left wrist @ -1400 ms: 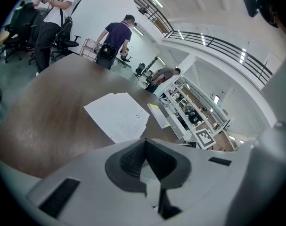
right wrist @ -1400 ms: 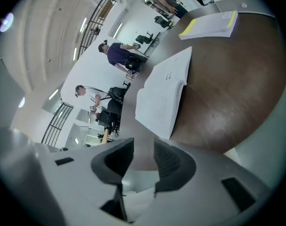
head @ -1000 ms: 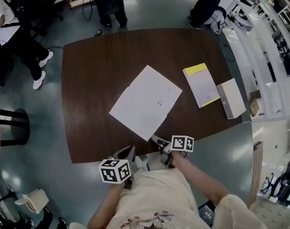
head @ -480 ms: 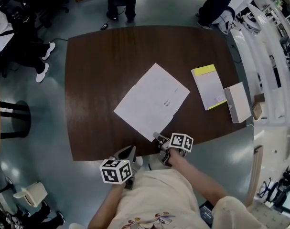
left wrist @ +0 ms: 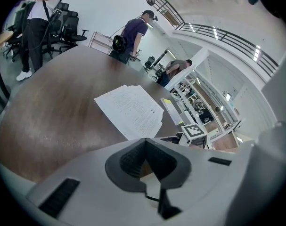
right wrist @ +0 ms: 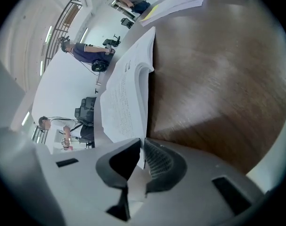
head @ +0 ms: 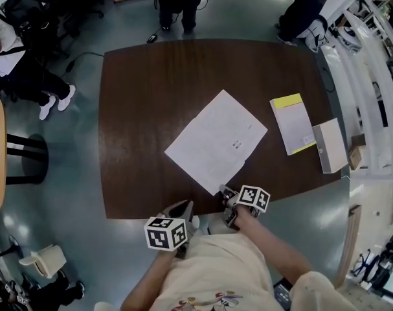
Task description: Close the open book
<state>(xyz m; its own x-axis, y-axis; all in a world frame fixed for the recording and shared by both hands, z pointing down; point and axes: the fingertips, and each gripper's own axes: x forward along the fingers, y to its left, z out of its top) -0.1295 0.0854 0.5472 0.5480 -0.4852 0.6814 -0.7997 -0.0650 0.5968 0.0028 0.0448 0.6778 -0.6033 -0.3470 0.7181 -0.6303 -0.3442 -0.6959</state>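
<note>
The person wore a cream printed shirt (head: 215, 264) at bottom centre. The left gripper (head: 181, 207) and right gripper (head: 226, 192) were pale grey, with black-and-white marker cubes (head: 165, 233).

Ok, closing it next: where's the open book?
Head view: the open book lies mid-table, left of the yellow-topped book; the right gripper has just closed its jaws on its near corner.

1. Open book (head: 217, 141), centre of the head view: rows of small print on both pages and a short darker mark on the right page, all too small to read. Both gripper views show the print rows, but no word is legible.
2. Yellow-edged book (head: 293, 123), right of frame: nothing legible on the cover.
3. Left marker cube (head: 165, 232) and right marker cube (head: 254, 197), lower centre: black-and-white square codes, no letters or digits.
</note>
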